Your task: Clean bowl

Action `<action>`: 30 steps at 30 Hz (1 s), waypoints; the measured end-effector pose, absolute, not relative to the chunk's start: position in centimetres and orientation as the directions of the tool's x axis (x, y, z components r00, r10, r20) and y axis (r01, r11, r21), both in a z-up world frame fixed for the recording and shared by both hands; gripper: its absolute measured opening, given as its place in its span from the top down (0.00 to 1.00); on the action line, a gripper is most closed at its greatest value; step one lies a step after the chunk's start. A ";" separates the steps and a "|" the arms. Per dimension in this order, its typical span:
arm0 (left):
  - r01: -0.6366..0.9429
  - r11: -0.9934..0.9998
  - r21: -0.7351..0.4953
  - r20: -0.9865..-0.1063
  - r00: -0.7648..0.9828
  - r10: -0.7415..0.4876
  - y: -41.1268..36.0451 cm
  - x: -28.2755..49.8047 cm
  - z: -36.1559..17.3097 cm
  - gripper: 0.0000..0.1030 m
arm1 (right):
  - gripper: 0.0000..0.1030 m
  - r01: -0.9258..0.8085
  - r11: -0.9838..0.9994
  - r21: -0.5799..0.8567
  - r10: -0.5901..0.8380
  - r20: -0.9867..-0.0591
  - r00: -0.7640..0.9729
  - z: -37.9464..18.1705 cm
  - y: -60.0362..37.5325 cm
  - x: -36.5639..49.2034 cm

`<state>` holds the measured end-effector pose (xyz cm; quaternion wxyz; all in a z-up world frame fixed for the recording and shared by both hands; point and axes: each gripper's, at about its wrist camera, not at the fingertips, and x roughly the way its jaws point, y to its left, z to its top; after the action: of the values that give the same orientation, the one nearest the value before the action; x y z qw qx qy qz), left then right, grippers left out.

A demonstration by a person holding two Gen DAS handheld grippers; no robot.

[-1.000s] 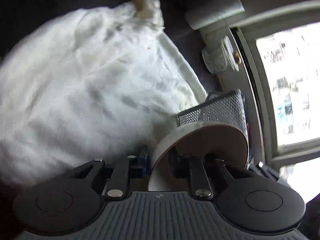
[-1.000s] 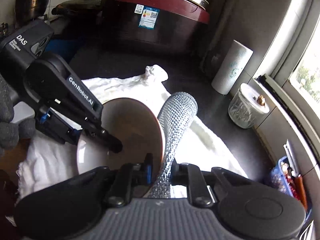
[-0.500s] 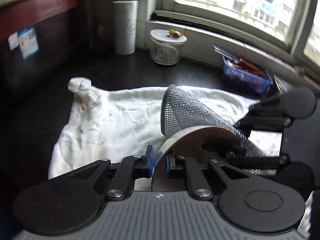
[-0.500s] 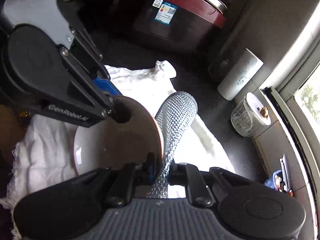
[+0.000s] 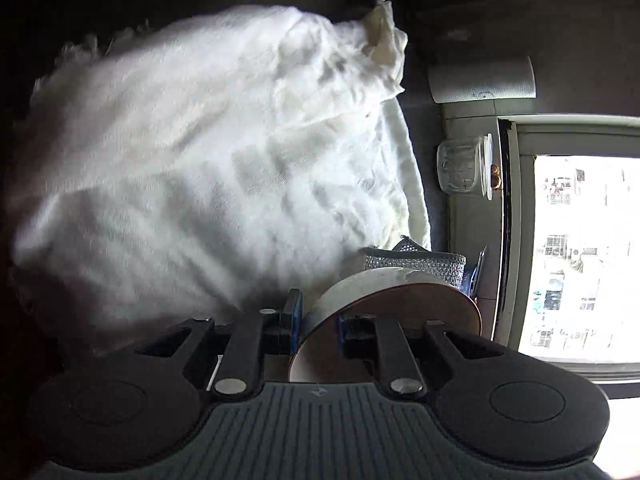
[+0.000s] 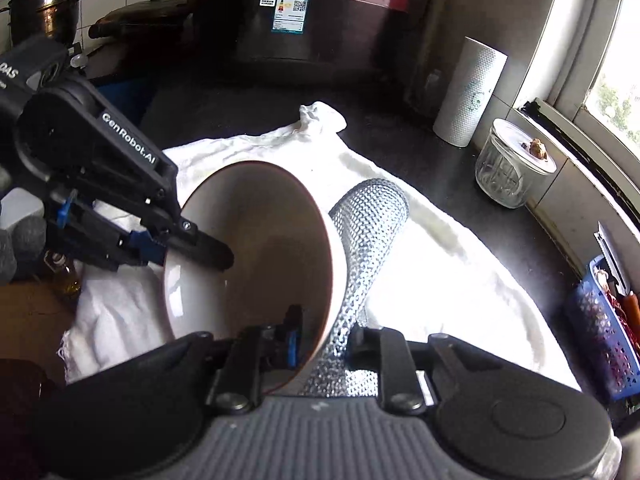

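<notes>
The left gripper has its jaws clamped on the rim of the tilted bowl. The right gripper pinches the silver mesh scrubber against the bowl's outer wall, above the white cloth on the dark surface.

The bowl is tilted on edge above the white cloth, its pale inside facing left. The left gripper clamps the bowl's left rim, 1 finger inside. The right gripper grips a silvery mesh scourer against the bowl's right outer wall. Right of the bowl stand a paper roll and glass jar.
</notes>
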<state>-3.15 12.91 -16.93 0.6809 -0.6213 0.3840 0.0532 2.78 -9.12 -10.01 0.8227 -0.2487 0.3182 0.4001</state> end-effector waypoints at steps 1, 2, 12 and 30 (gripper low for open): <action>-0.546 0.235 -0.804 -0.592 0.693 -0.412 12.7 -2.8 -16.9 0.85 | 0.80 -0.814 0.558 -0.161 0.498 -0.720 0.484 -10.0 -9.2 2.7; -0.543 0.248 -0.802 -0.594 0.686 -0.419 12.5 -2.5 -16.9 0.85 | 0.80 -0.813 0.556 -0.172 0.495 -0.718 0.490 -9.9 -9.3 2.7; 0.050 0.994 -0.096 -0.765 0.635 -0.106 4.0 1.4 -7.7 0.85 | 0.85 -0.818 0.433 -0.378 0.460 -0.688 0.561 -9.7 -9.2 2.2; -0.456 0.445 -0.770 -0.617 0.711 -0.337 13.1 -2.8 -13.7 0.83 | 0.82 -0.810 0.552 -0.200 0.478 -0.720 0.503 -9.5 -9.5 2.2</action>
<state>-2.79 13.06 -13.65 0.7615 -0.5251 0.3779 0.0391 2.25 -9.50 -9.52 0.8246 -0.2679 0.3097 0.3903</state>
